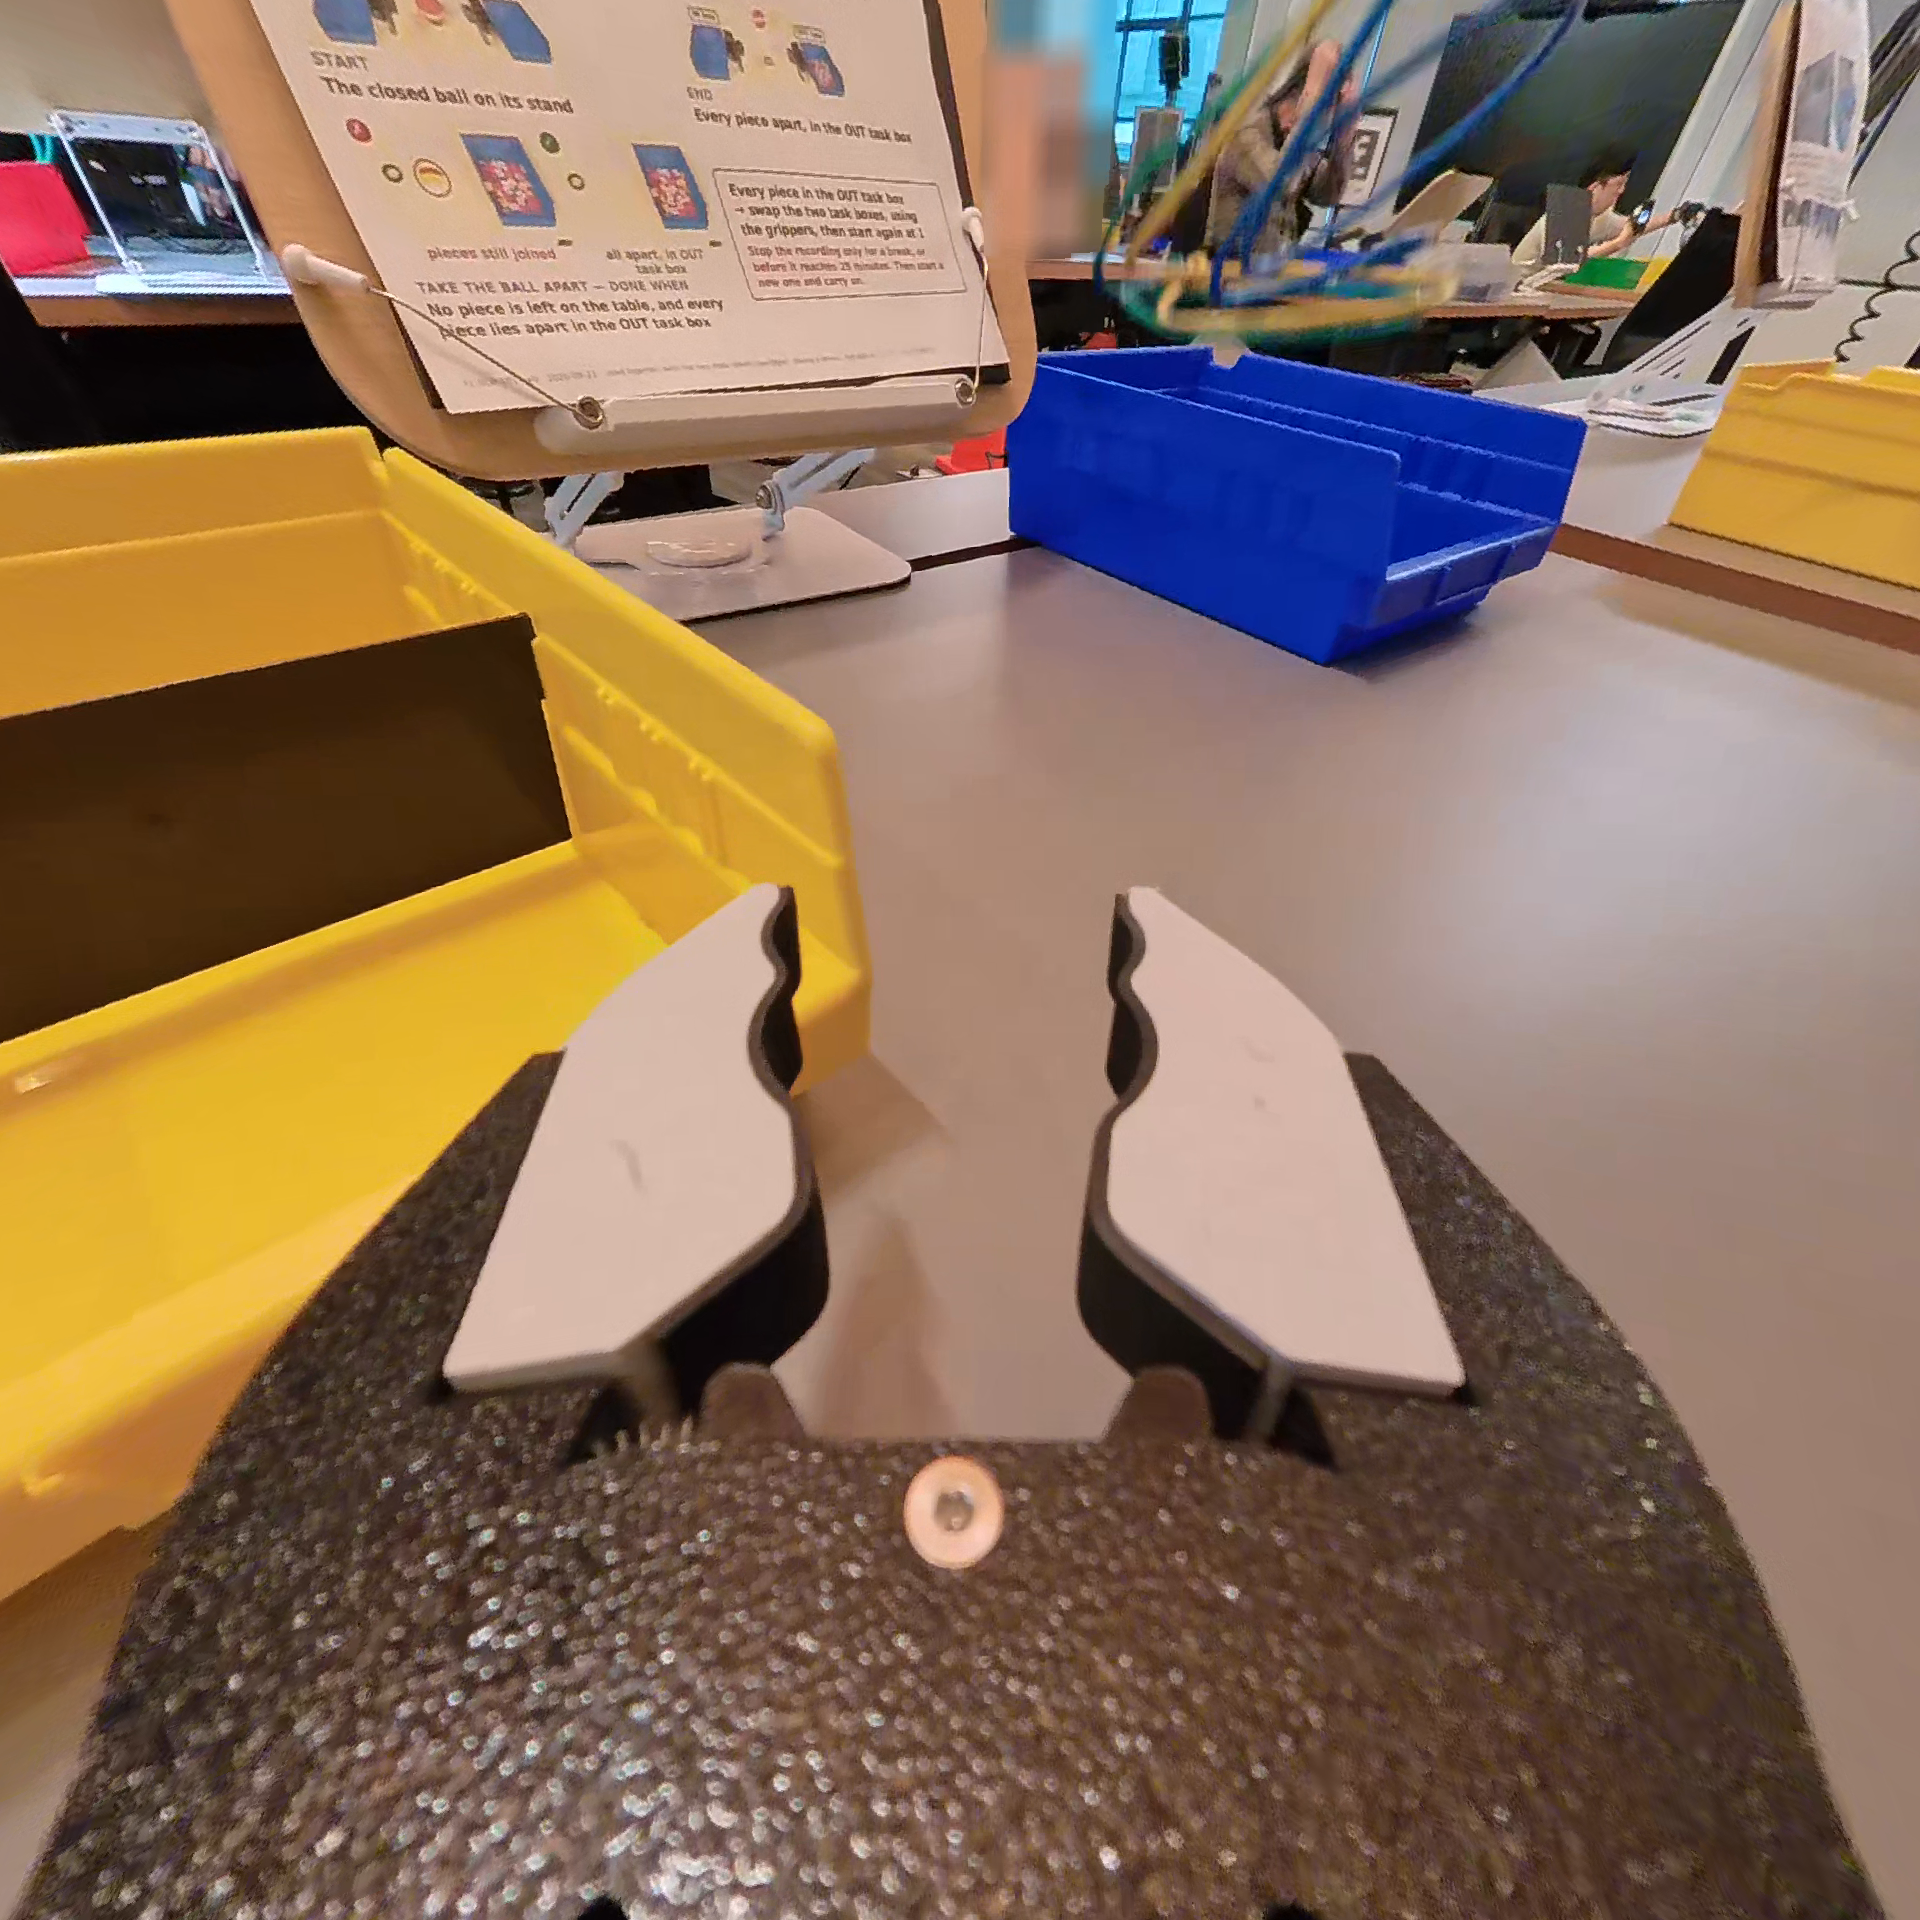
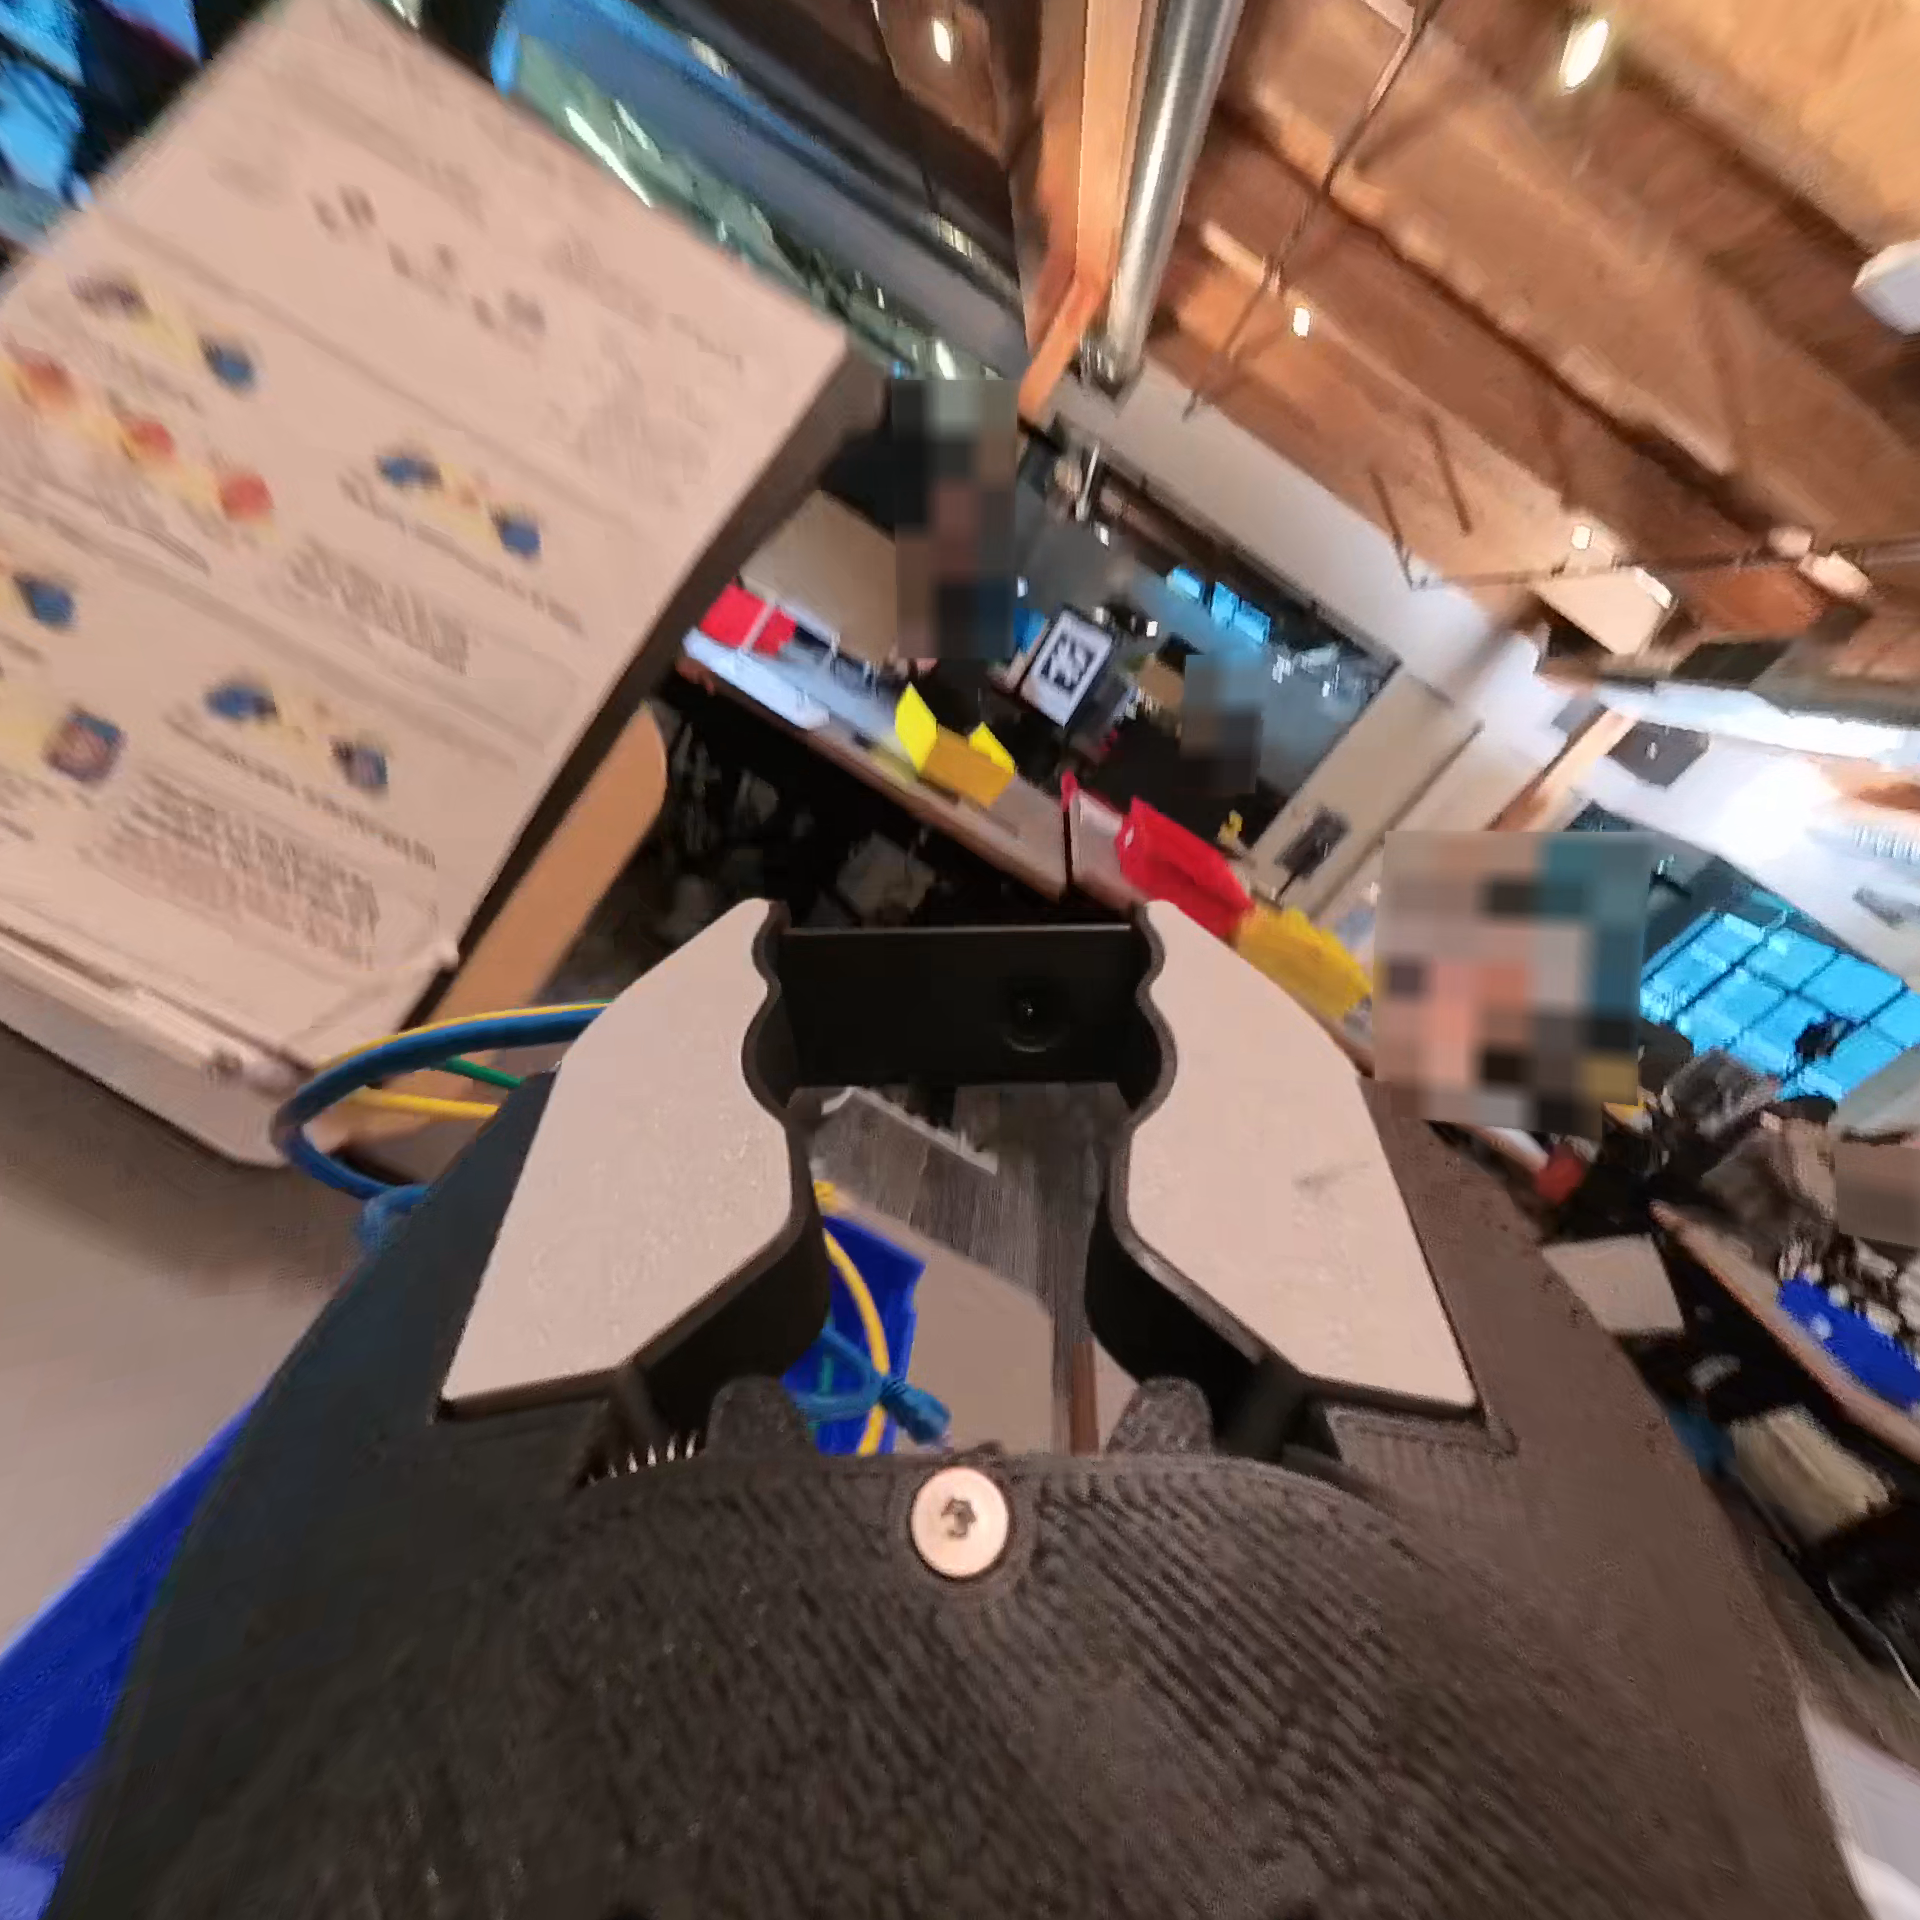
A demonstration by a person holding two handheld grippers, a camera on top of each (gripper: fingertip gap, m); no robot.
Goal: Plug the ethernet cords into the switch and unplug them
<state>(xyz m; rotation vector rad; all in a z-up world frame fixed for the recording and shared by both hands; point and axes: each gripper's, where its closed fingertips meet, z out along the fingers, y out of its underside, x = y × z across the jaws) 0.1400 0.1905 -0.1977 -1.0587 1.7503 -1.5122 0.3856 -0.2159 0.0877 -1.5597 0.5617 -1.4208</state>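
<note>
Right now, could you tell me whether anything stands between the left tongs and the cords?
Nothing visible does. The left tongs are open over bare table; the cords hang in the air above the blue bin, ahead and to the right. The yellow bin lies left, off that line. The right tongs grip the switch.

The left gripper (image 1: 954,935) hangs open and empty above the grey surface (image 1: 1351,883), beside a yellow bin (image 1: 665,727). A blurred cord bundle (image 1: 1268,281) hangs above a blue bin (image 1: 1247,520).
</note>
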